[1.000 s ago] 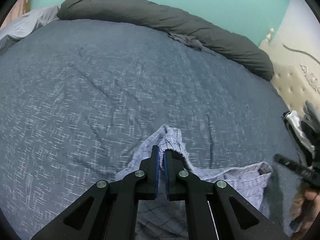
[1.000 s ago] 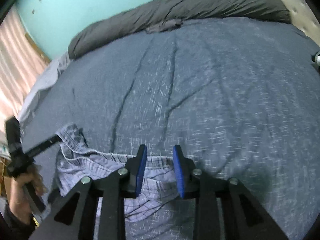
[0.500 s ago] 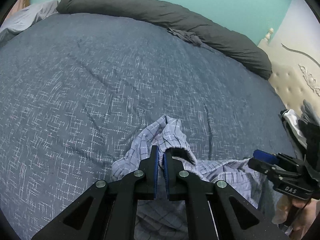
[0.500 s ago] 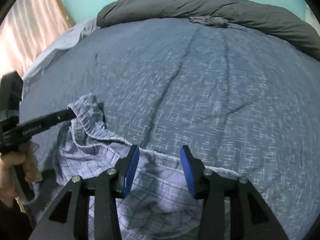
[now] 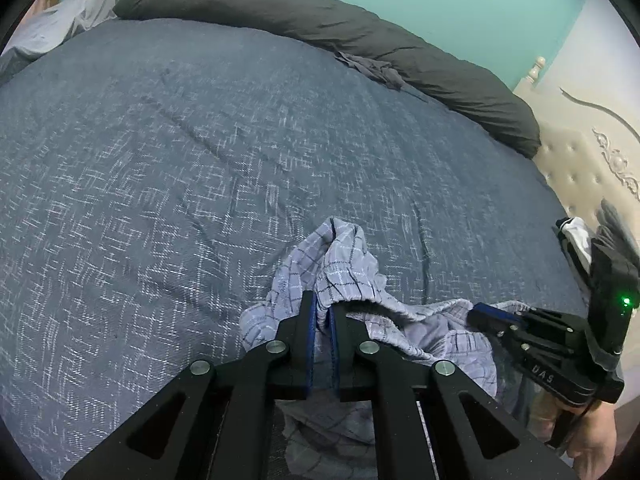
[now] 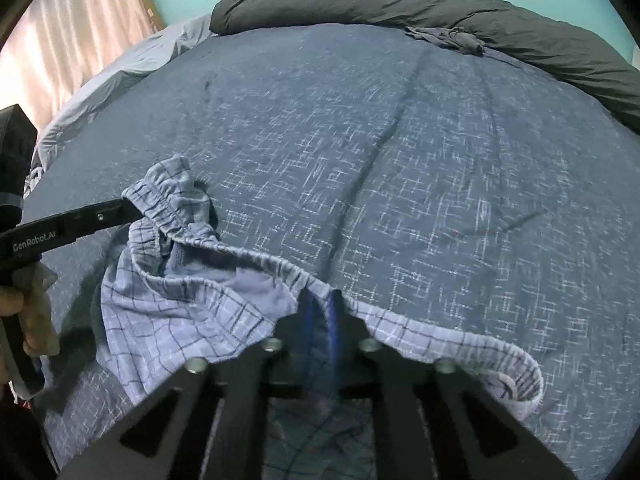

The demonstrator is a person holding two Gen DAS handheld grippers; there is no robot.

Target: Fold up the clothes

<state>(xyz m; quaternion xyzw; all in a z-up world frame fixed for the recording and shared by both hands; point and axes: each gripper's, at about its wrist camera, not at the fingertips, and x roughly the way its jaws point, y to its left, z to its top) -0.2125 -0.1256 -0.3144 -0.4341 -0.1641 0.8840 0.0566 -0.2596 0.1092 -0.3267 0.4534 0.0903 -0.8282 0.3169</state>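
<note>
Light blue checked shorts [image 5: 348, 256] lie bunched near the front edge of the blue bed cover [image 5: 160, 160]. My left gripper [image 5: 323, 300] has a fold of their elastic waistband between its pads; its jaws are opening a little, and the cloth still stands up from them. The right wrist view shows the same gripper [image 6: 134, 212] pinching the waistband's left end. My right gripper [image 6: 320, 300] is shut on the middle of the waistband of the shorts [image 6: 180, 312]. It enters the left wrist view as the black gripper [image 5: 478, 312] at the right, with a hand below it.
A dark grey rolled duvet [image 5: 360, 36] runs along the far side of the bed, with a small grey garment [image 5: 372, 70] against it. A cream tufted headboard [image 5: 580, 168] and some dark clothes [image 5: 612, 240] are at the right. A curtain [image 6: 80, 20] hangs at the left.
My right gripper, open over the waistband half a second ago, has closed on it. The gap between the left pads has widened slightly; the left hand has barely moved.
</note>
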